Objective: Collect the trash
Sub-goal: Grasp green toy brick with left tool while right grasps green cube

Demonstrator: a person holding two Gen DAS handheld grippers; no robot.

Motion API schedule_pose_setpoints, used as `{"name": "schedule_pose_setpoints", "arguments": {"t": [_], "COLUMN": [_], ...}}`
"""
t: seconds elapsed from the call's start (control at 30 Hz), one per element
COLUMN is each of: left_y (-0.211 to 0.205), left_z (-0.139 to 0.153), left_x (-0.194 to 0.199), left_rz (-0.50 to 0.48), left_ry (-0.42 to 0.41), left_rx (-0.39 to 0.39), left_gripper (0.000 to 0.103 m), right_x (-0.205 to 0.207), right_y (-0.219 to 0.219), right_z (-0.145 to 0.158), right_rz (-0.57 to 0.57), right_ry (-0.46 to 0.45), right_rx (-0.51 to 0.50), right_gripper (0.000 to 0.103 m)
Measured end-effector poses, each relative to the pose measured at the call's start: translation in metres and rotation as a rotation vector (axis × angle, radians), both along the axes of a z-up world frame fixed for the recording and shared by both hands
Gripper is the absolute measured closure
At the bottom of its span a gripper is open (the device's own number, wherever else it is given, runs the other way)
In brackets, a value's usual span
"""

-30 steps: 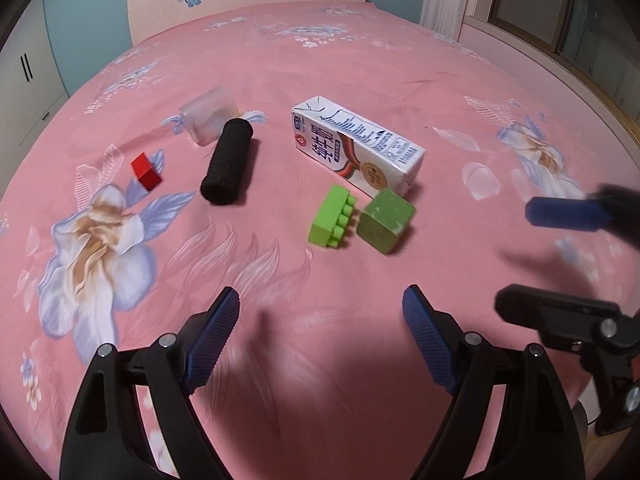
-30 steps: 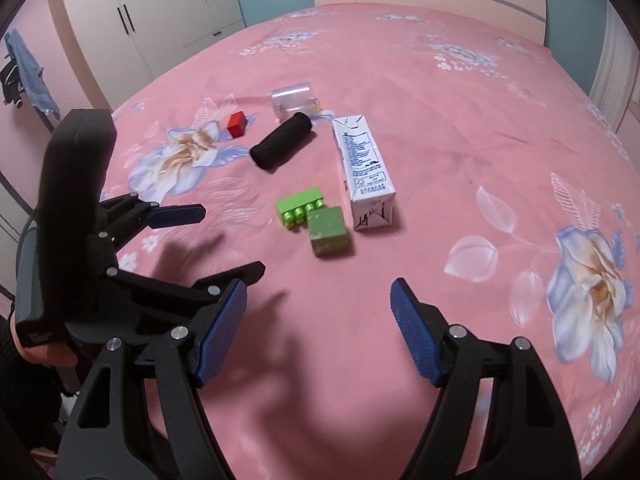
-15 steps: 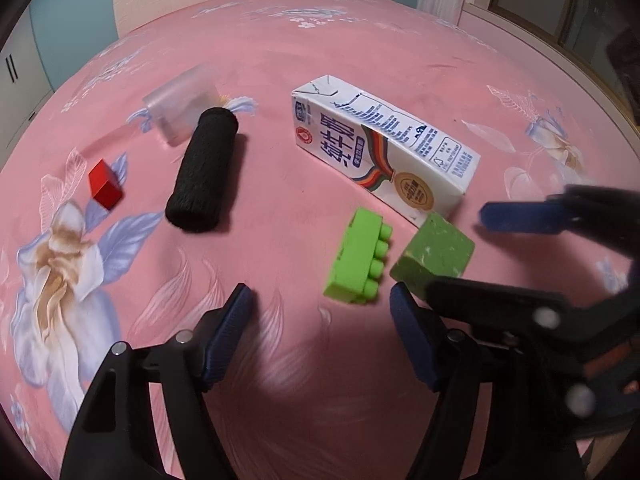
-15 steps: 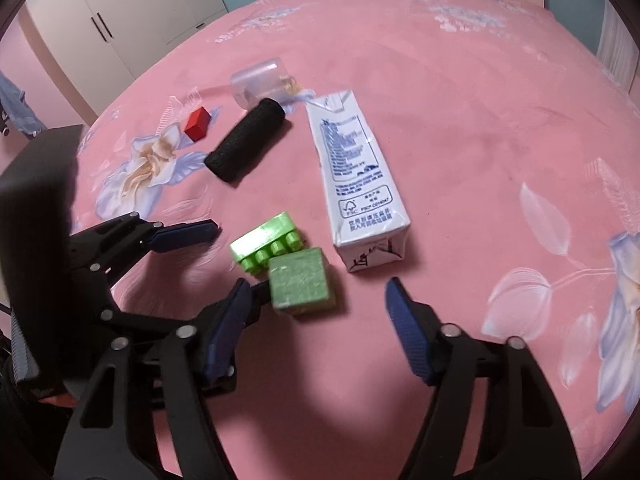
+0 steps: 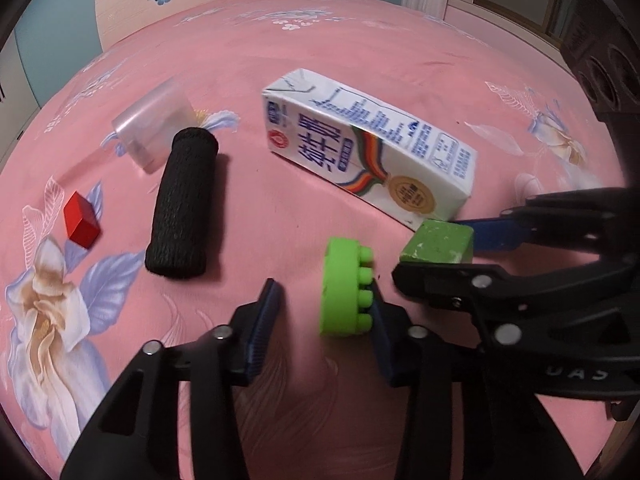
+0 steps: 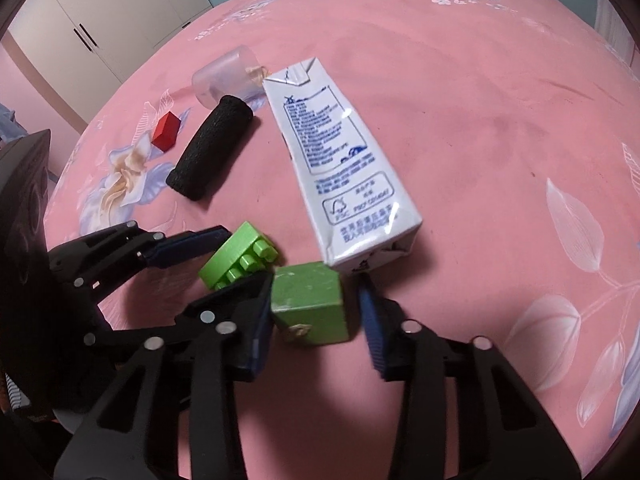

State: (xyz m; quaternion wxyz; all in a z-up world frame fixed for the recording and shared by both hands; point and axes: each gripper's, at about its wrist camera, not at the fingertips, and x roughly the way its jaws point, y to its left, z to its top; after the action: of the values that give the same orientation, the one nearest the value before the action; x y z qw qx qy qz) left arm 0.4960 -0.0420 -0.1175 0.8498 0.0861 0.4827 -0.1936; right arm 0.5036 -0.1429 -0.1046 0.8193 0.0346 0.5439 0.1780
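- Our left claw (image 5: 320, 312) has been closing around the bright green studded brick (image 5: 342, 288); the right pad touches its studs, the left pad's still off it.
- Right claw (image 6: 316, 312) has been closing on the dull green cube (image 6: 308, 304), left pad touching, the other just shy.
- Milk carton (image 6: 340, 168) lies right behind both on the pink bed (image 6: 480, 80).
- Further left: black foam roll (image 5: 182, 204), red cube (image 5: 82, 222), clear cup (image 5: 154, 124).

Six items lie on one pink floral bed (image 5: 400, 52): one white milk carton (image 5: 368, 152), one black foam cylinder (image 5: 182, 208), one clear plastic cup (image 5: 154, 128), one small red cube (image 5: 81, 225), one bright green studded brick (image 5: 344, 286), one dull green cube (image 6: 308, 304).
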Motion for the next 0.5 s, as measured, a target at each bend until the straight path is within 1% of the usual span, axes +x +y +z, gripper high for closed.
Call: {"name": "schedule_pose_setpoints", "arguments": {"t": [0.03,0.1,0.13,0.37,0.5], "left_y": [0.000,-0.001,-0.001,0.004,0.007], "left_z": [0.000,0.000,0.000,0.005,0.014], "left_x": [0.002,0.003,0.004,0.001,-0.009], "left_rz": [0.000,0.000,0.000,0.020,0.018], "left_ry": [0.003,0.007,0.010,0.029,0.019], "left_rx": [-0.005,-0.019,-0.028,-0.073,-0.064], "left_gripper": [0.065,0.072,0.079,0.080,0.080], "right_x": [0.002,0.002,0.001,-0.008,-0.018], "right_y": [0.000,-0.002,-0.003,-0.007,-0.010], "right_z": [-0.001,-0.001,-0.001,0.005,0.014], "right_rz": [-0.002,-0.005,-0.006,-0.004,-0.001], "right_ry": [0.001,0.002,0.003,-0.006,-0.021], "right_rx": [0.000,0.010,0.016,0.015,0.009], "right_gripper": [0.070,0.070,0.070,0.072,0.072]}}
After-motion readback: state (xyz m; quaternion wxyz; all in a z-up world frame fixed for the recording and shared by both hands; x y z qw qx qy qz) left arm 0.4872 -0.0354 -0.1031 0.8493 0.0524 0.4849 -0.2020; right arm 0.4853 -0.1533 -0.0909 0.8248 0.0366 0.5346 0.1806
